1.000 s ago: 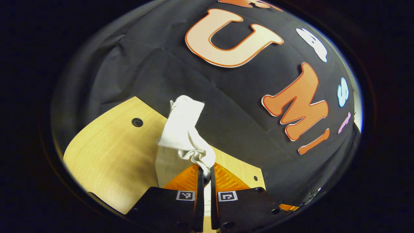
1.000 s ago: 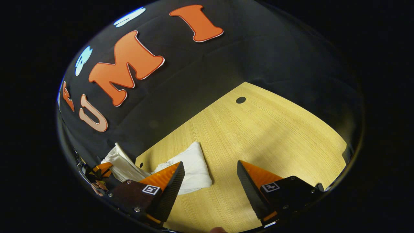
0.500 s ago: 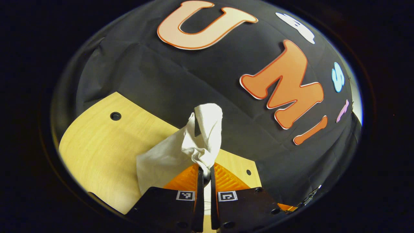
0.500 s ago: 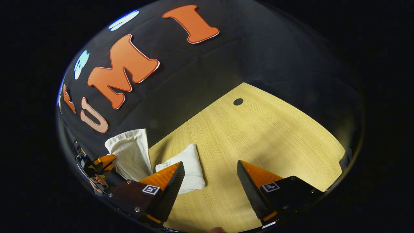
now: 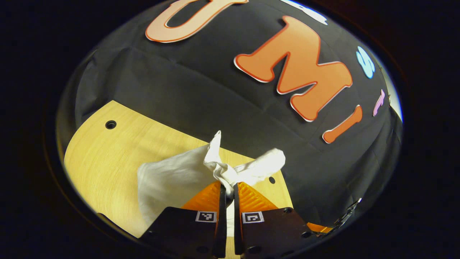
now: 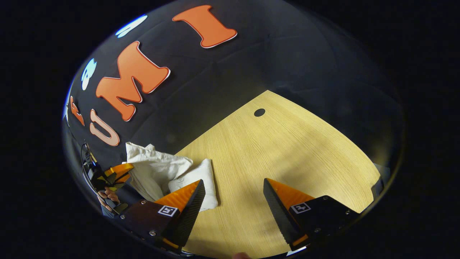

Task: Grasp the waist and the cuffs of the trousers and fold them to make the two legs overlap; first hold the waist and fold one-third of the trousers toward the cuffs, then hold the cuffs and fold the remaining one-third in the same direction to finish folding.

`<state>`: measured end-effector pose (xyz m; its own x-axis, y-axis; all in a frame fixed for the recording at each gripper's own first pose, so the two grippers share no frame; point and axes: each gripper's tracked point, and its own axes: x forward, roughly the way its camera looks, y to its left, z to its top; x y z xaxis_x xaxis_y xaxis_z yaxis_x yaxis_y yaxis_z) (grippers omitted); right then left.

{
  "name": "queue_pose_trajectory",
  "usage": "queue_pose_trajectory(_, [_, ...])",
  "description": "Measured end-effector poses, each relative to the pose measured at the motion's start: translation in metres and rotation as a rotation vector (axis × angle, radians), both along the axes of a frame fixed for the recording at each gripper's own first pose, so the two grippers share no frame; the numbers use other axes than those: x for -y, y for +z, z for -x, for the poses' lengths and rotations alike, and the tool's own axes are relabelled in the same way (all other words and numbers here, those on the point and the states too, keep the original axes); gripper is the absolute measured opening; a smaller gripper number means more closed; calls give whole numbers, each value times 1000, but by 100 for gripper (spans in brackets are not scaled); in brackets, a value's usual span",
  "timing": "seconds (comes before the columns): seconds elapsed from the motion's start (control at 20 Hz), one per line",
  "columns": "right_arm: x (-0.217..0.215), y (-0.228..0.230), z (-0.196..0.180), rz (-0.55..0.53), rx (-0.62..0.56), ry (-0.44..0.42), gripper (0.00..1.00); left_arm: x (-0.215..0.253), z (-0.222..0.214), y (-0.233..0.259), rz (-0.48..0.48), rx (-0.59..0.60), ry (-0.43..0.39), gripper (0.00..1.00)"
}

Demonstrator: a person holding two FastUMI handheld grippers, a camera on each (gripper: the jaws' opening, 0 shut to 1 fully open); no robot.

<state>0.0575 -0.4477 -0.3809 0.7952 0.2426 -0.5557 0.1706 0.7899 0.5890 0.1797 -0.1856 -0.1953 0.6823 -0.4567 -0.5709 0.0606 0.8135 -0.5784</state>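
White trousers (image 5: 169, 178) lie bunched on the light wooden table (image 5: 104, 154). My left gripper (image 5: 227, 187) is shut on a gathered edge of them, and cloth fans out to both sides above its fingers. In the right gripper view the trousers (image 6: 161, 171) sit at the left, folded over themselves, with the left gripper (image 6: 118, 171) holding their far end. My right gripper (image 6: 233, 196) hangs open over bare table, its left finger (image 6: 187, 201) just in front of the cloth and not touching it.
The table (image 6: 287, 151) has a round cable hole (image 6: 259, 112) near its far corner and another hole (image 5: 110, 124) in the left gripper view. The black cloth wall rises right behind the table. A hand (image 6: 107, 198) holds the left gripper.
My left gripper has lowered and carried the held end over; the raised flap of trousers has dropped from upright to lying across the rest. The right gripper stayed open and nearly still.
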Motion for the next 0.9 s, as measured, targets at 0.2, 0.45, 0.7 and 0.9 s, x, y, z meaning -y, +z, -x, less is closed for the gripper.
queue_pose_trajectory(0.2, [6,-1,-4,-19,8,18,98,41,22,0,-63,13,-136,12])
queue_pose_trajectory(0.45, [4,2,-10,-39,25,50,98,83,46,-4,-207,81,-327,39])
queue_pose_trajectory(0.7, [-10,13,-14,-30,54,97,98,96,73,22,-204,175,-384,74])
queue_pose_trajectory(0.9, [-20,29,-15,20,105,125,98,81,79,36,-230,231,-345,83])
